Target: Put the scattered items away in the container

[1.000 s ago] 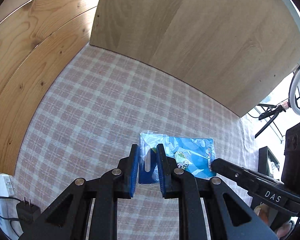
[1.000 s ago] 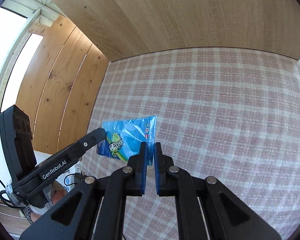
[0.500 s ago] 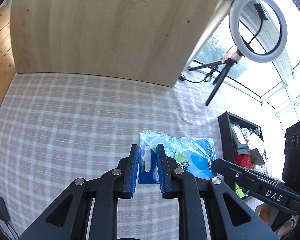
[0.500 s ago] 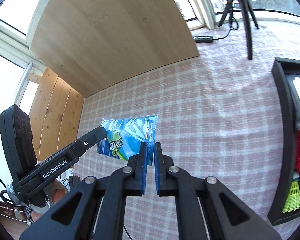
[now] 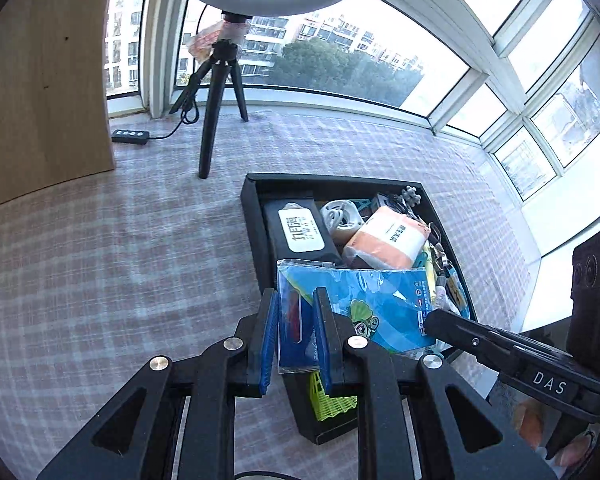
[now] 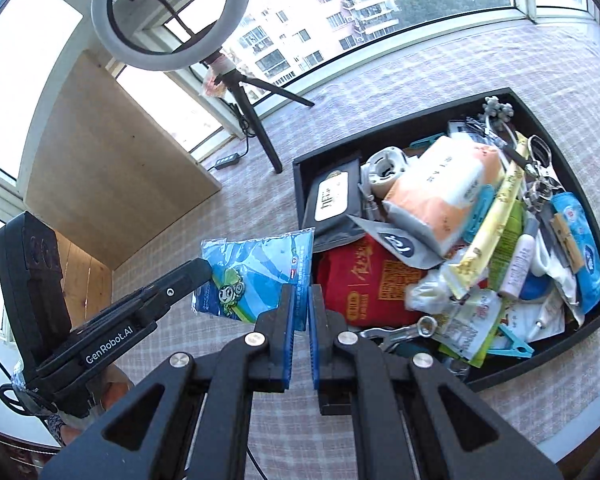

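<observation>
Packet (image 5: 364,300) of blue printed plastic hangs between both hand-held grippers, above the near-left corner of the black container (image 5: 256,216); the left hand-held gripper (image 5: 296,336) is clenched on one short end of it, the right hand-held gripper (image 6: 300,320) is clenched on the opposite end, pads nearly together with the thin edge of the film pinched between them. Its long axis runs from one hand-held gripper to the other, roughly level and roughly across the container's near rim; in the right wrist view most of the packet (image 6: 256,276) lies outside the container's left wall (image 6: 300,200), over the checked cloth of the surface (image 6: 240,200), with only the end at the right hand-held gripper reaching the tray.

Container contents are already heaped: a black pouch (image 6: 332,196), an orange-and-white tissue pack (image 6: 444,184), a red packet (image 6: 364,280), a roll of tape (image 6: 386,164), keys and small bottles toward the far side. A ring light on a tripod (image 6: 256,124) stands beyond the tray, well apart from it.

Judging by this, the packet is not yet over the pile; the open goal lies to the right of the pair, so the right hand is the nearer to the tray, and both would need to carry sideways over the wall before letting go.
</observation>
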Tool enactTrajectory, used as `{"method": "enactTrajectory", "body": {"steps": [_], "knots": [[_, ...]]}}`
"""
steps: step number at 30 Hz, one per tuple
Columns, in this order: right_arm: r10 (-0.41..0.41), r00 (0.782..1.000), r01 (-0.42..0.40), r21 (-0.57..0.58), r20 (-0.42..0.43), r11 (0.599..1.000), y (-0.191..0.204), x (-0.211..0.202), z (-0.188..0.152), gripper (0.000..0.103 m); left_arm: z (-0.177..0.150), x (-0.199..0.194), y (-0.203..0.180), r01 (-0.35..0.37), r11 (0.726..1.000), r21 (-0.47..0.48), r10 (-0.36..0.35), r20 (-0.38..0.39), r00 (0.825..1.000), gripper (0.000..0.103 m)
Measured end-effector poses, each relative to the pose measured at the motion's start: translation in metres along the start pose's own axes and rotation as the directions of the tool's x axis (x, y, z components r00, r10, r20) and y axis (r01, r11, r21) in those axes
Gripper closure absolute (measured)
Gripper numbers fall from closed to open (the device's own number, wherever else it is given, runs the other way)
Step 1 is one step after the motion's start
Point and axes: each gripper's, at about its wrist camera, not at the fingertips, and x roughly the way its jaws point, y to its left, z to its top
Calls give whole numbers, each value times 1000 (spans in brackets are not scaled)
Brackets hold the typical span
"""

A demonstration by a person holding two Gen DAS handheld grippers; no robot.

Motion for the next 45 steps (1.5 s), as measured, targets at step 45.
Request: {"method": "enactTrajectory", "body": {"steps": [45], "knots": [[-169, 981, 173, -39, 98, 984, -43, -35, -1, 72, -11, -9, -44, -183, 977, 106, 176, 65, 982, 70]]}}
